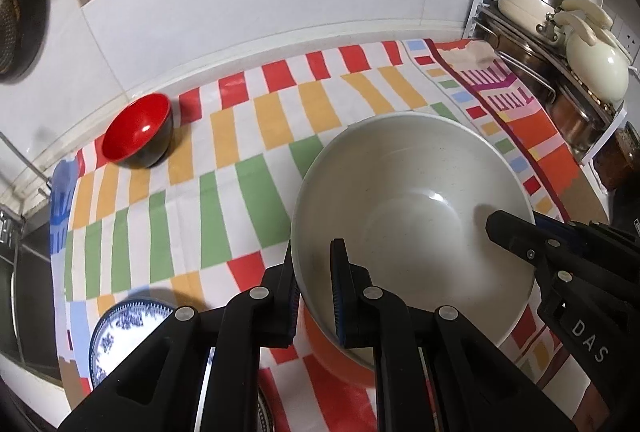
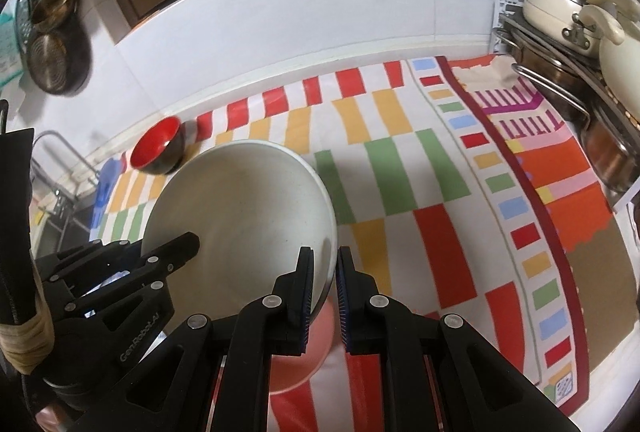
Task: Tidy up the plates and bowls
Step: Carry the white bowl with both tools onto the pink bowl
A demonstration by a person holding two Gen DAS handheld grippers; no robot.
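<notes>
A large white bowl [image 1: 412,208] with an orange outside is gripped at two opposite sides of its rim, over the striped cloth [image 1: 240,160]. My left gripper [image 1: 314,268] is shut on the bowl's near-left rim, one pad inside and one outside. My right gripper [image 2: 325,268] is shut on the far side of the white bowl [image 2: 240,208]; its finger [image 1: 508,228] reaches in from the right. A small red bowl [image 1: 138,130] with a black outside stands far left by the wall. A blue-and-white plate [image 1: 120,328] lies at the near left, partly hidden by my left gripper.
A metal rack [image 1: 560,80] with cream pots and a kettle stands at the right edge of the counter. The sink [image 1: 24,272] lies to the left, past the cloth. White wall tiles [image 1: 260,4] close off the back. Metal strainers [image 2: 52,40] hang on the left wall.
</notes>
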